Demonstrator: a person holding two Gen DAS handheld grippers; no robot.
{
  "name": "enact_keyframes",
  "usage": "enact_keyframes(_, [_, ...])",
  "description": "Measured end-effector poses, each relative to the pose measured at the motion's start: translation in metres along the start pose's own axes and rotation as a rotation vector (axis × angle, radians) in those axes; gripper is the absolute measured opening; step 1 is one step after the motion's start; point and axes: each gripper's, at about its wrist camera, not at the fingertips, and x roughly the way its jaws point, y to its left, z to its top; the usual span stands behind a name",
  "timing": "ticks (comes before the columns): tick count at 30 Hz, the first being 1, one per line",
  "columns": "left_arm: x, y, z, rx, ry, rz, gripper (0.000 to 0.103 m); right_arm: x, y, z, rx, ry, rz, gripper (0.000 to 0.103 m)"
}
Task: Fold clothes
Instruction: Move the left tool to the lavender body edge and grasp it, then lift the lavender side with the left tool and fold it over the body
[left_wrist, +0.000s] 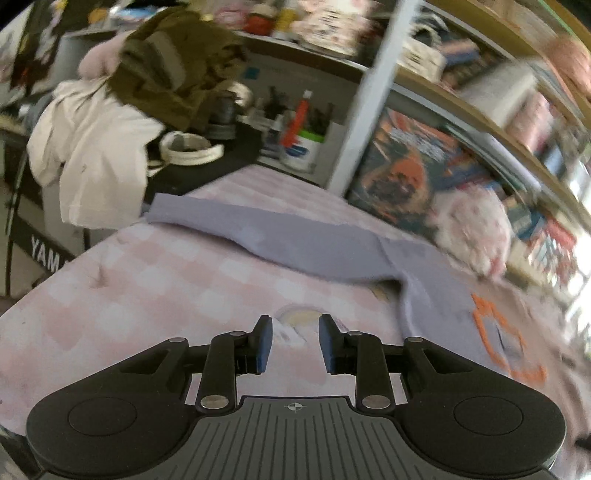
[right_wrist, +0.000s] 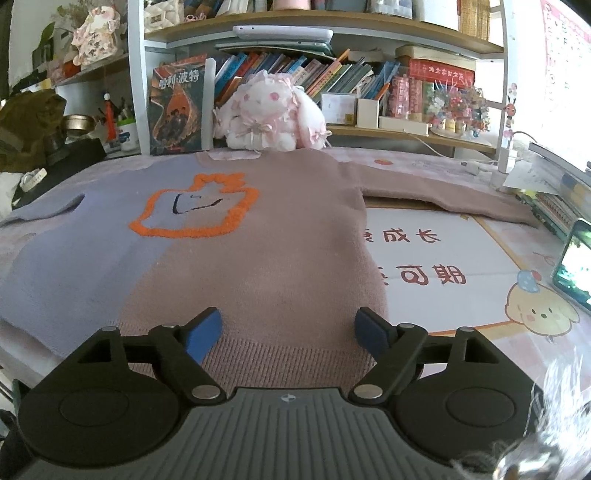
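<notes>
Hovering grippers (left_wrist: 295, 341) (right_wrist: 288, 332) above sweater (right_wrist: 258, 240)

Bright daylight; left view motion-blurred.

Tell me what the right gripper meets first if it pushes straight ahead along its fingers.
Probably the ribbed hem of the pink-and-lilac knitted sweater, lying flat just ahead of the open right gripper; depth is uncertain.
</notes>
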Motion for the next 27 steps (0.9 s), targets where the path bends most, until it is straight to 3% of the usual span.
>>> enact_keyframes(6, [0.034,0.029,0.030,-0.218,-0.015,-0.052,0.025,0.003,0.001,0.001,-0.001,0.002,-0.008,0.080])
enact_keyframes(13, [0.063,0.057,0.060,-0.467,-0.055,-0.028,0.021,0.005,0.004,0.003,-0.007,0.007,-0.017,0.080])
enact_keyframes(19, [0.082,0.078,0.058,-0.653,-0.040,0.028,0.021,0.005,0.004,0.003,-0.007,0.005,-0.019,0.080])
enact_keyframes(23, [0.085,0.091,0.052,-0.772,-0.068,0.041,0.016,0.005,0.004,0.003,-0.004,0.005,-0.016,0.080])
enact_keyframes(27, [0.086,0.094,0.053,-0.843,-0.069,0.045,0.021,0.005,0.003,0.003,-0.002,0.007,-0.012,0.079])
